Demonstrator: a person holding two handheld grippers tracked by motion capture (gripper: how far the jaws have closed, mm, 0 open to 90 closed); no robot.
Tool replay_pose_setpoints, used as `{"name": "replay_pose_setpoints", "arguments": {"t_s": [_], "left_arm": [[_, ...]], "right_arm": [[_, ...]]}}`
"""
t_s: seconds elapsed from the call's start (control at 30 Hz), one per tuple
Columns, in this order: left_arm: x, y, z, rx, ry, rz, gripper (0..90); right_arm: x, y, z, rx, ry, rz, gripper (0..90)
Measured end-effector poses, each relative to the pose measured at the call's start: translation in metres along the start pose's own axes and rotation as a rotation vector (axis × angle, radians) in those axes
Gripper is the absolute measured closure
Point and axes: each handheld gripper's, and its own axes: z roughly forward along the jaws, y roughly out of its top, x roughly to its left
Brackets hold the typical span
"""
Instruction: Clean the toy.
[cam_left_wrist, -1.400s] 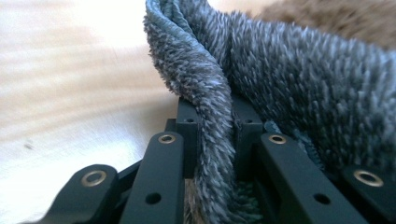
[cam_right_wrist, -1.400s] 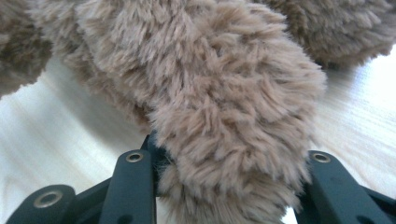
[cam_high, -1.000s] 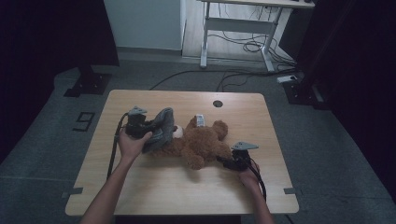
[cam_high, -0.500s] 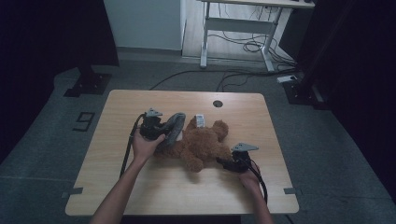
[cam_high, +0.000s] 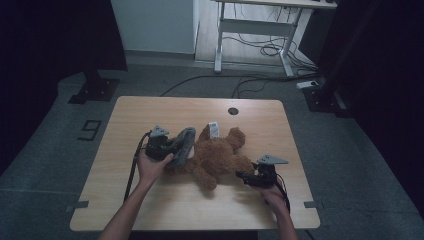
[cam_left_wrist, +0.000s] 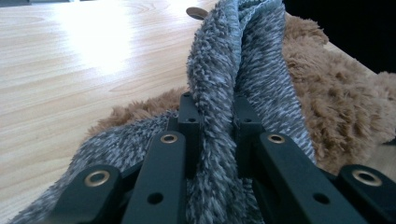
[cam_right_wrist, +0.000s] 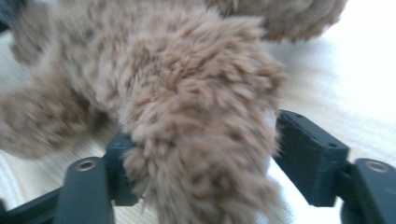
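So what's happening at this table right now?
A person works two hand-held grippers on a brown teddy bear lying on the wooden table. The left gripper is shut on a fold of grey fluffy cloth draped at the bear's side. The right gripper has just been opening; a furry limb sits between its jaws with a gap at one side.

The left gripper (cam_high: 172, 150), clamped on a fold of the grey fleece cloth (cam_high: 183, 145), now sits farther right than a second ago, carrying that cloth up against and partly over the brown teddy bear (cam_high: 215, 157). The right gripper (cam_high: 246, 176) has just been opening its jaws; the bear's limb (cam_right_wrist: 201, 140) lies between them, with the right-hand jaw now standing off the fur.
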Motion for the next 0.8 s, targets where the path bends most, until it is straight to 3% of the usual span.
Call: {"name": "replay_pose_setpoints", "arguments": {"t_s": [0.23,0.33,0.4,0.57,0.6,0.67,0.73,0.8], "left_arm": [[-0.001,-0.011,-0.008,-0.02,-0.042,-0.028,78.0],[-0.003,-0.016,-0.011,-0.023,-0.048,-0.019,78.0],[-0.004,-0.019,-0.013,-0.026,-0.053,-0.018,78.0],[-0.004,-0.023,-0.017,-0.025,-0.063,-0.019,77.9],[-0.004,-0.024,-0.017,-0.026,-0.062,-0.023,77.9],[-0.003,-0.025,-0.017,-0.025,-0.064,-0.026,77.9],[-0.003,-0.025,-0.018,-0.022,-0.078,-0.035,77.9],[-0.004,-0.027,-0.018,-0.017,-0.087,-0.036,77.9]], "right_arm": [[0.012,0.022,-0.01,-0.081,0.023,-0.009,21.5],[0.015,0.034,-0.013,-0.107,0.022,0.005,21.3],[0.016,0.038,-0.011,-0.102,0.019,0.018,21.2],[0.026,0.041,0.02,-0.009,0.05,-0.003,19.7],[0.027,0.04,0.024,-0.007,0.075,0.003,22.6],[0.028,0.038,0.03,-0.01,0.134,0.001,36.8],[0.029,0.034,0.031,-0.007,0.146,-0.002,42.7],[0.025,0.028,0.031,0.002,0.188,0.018,48.6]]}}
